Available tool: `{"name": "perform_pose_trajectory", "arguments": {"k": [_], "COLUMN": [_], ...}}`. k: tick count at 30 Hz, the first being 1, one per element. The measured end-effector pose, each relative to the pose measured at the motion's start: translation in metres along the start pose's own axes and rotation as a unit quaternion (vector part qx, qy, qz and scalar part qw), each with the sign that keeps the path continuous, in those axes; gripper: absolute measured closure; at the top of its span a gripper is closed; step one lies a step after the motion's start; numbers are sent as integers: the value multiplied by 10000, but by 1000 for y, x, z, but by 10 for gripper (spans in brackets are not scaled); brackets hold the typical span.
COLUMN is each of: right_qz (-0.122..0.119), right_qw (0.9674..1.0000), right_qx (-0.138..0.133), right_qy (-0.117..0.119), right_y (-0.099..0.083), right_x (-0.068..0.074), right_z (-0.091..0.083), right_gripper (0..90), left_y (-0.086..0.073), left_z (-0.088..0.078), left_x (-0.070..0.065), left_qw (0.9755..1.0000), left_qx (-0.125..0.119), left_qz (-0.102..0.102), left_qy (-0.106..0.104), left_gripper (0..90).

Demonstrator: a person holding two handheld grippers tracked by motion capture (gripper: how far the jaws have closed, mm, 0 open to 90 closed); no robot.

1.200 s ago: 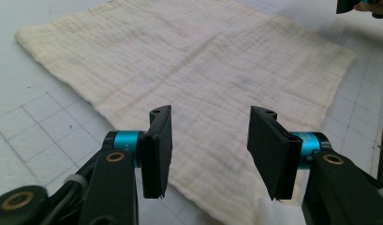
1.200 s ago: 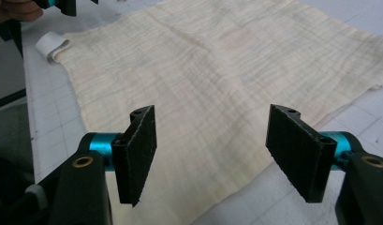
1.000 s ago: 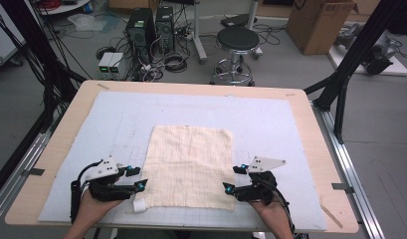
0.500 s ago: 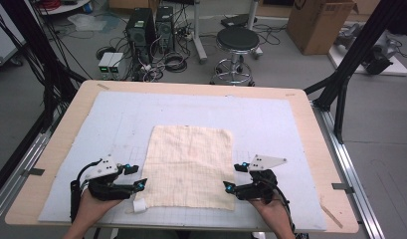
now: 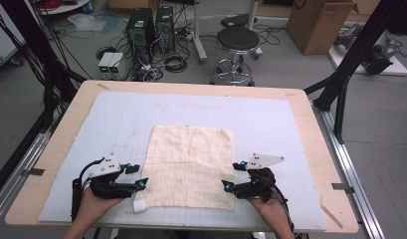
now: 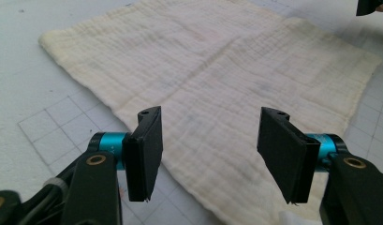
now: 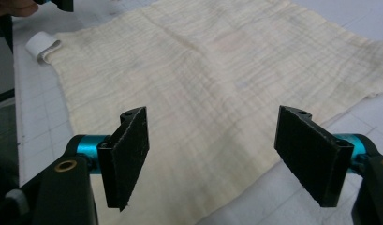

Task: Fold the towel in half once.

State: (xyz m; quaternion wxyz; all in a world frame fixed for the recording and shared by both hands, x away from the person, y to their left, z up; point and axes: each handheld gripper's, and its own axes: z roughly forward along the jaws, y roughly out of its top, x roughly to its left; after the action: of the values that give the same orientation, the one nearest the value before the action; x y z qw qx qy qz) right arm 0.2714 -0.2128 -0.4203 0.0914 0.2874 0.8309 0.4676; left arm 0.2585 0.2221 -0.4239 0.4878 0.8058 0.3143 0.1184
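Observation:
A cream, square cloth (image 5: pixel 191 167) lies flat on the gridded mat, with a small white tag (image 5: pixel 140 205) at its near left corner. My left gripper (image 5: pixel 139 176) rests at the cloth's left edge and points right. Its jaws are open and have just been opening, with the cloth (image 6: pixel 217 70) lying below and beyond them and nothing pinched. My right gripper (image 5: pixel 231 176) sits at the right edge and points left. It is also open and has just been opening, over the cloth's (image 7: pixel 203 75) near edge. The tag (image 7: pixel 41 47) is at that view's far left.
A pale grid mat (image 5: pixel 116 124) covers the wooden table (image 5: pixel 56 149). Behind the table stand a stool (image 5: pixel 239 40), computer towers (image 5: pixel 151 25) with cables and a cardboard box (image 5: pixel 315 22). Black frame posts (image 5: pixel 350 64) flank the table.
Both hands and the cloth keep their places. The jaws of both grippers look slightly wider apart than a second ago.

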Motion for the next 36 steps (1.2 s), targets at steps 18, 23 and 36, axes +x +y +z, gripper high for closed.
{"name": "perform_pose_trajectory", "arguments": {"k": [18,23,36], "right_qz": [21,27,176], "right_qw": [9994,9993,9985], "right_qx": [-170,-151,68], "right_qy": [-308,-333,-512], "right_y": [31,42,70], "right_x": [-46,-58,-98], "right_z": [6,12,26], "right_gripper": [358,423,549], "left_y": [45,56,86], "left_z": [24,32,58], "left_x": [30,44,86], "left_qw": [9999,9995,9967], "left_qx": [-51,-101,36], "left_qz": [-93,-208,-442], "left_qy": [122,202,683], "left_gripper": [449,466,503]}}
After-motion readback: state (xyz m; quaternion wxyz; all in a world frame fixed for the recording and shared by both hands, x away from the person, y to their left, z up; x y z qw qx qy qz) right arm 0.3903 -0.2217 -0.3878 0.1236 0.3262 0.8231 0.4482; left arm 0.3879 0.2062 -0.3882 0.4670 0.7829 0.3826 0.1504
